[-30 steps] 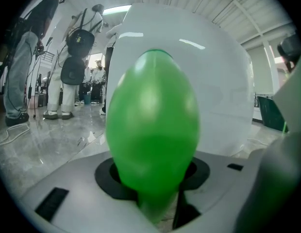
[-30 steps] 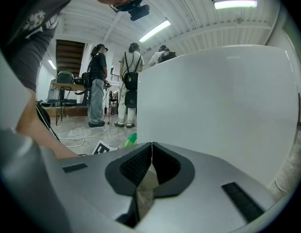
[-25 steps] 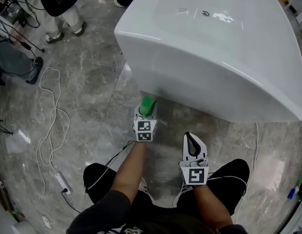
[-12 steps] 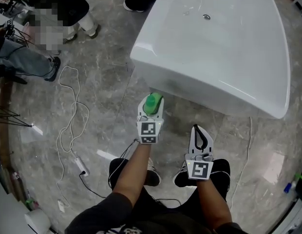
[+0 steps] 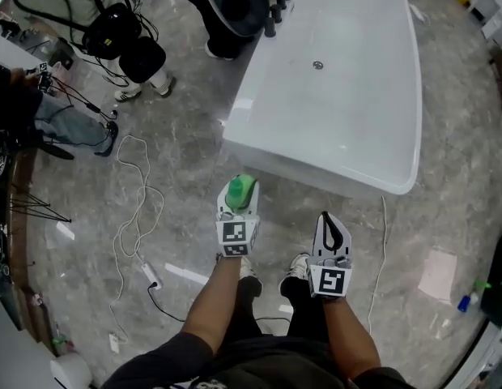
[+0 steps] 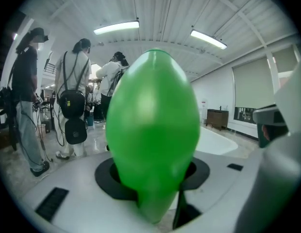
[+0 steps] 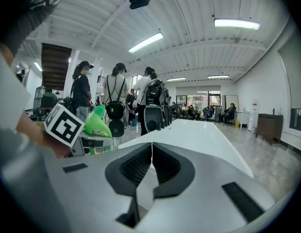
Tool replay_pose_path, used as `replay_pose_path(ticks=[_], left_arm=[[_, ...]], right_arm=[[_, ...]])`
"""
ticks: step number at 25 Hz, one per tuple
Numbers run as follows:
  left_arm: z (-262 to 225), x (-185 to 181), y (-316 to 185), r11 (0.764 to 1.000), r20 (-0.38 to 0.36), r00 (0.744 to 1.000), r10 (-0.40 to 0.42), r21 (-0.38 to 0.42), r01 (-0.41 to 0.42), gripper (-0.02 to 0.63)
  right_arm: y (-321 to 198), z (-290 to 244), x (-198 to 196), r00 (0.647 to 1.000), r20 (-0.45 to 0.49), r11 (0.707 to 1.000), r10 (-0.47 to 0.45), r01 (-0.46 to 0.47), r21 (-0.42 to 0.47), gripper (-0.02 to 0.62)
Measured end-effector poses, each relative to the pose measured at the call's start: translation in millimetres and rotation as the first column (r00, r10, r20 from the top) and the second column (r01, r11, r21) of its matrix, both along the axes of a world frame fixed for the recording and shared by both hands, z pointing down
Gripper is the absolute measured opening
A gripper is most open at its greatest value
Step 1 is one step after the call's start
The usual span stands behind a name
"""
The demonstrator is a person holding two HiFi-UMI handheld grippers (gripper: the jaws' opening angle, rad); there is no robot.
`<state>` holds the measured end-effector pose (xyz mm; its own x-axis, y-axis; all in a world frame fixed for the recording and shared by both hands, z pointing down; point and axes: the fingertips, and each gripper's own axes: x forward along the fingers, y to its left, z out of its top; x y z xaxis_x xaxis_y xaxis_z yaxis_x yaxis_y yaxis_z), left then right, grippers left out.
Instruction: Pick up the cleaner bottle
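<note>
Bottle [image 5: 240, 191] higher, bathtub [image 5: 340, 96] farther below

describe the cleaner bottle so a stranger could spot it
Start at the white bathtub; by its near wall the person holds two grippers. The bottle is the bright green shape clamped in the left gripper; the right gripper is empty.

The cleaner bottle [image 5: 240, 191] rises clear of the floor [image 5: 182, 177] with the left gripper [image 5: 238, 204]. The right gripper [image 5: 326, 220] rises alongside.
</note>
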<state>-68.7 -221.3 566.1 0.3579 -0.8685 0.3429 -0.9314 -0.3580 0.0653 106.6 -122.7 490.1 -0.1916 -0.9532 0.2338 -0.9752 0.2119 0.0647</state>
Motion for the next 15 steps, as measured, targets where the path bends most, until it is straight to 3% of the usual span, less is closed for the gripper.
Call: replay_pose_path(ticks=[7,12,15], left_arm=[[-135,30,39,1.000,0.000,1.000,0.005,0.016,-0.005,0.184],[-185,59,56,0.999,-0.015,1.000,0.023,0.038,-0.022,0.184],[-204,77,78,0.998,-0.012,0.999,0.033,0.045,-0.032,0.184]], right_arm=[[26,-121,50,0.999,-0.018,0.998,0.046,-0.045,0.042,0.017],[34,-166,76,0.999,-0.009,0.989,0.039,-0.037,0.145,0.017],[54,-181,92,0.999,0.003,0.986,0.038,-0.038,0.161,0.017]])
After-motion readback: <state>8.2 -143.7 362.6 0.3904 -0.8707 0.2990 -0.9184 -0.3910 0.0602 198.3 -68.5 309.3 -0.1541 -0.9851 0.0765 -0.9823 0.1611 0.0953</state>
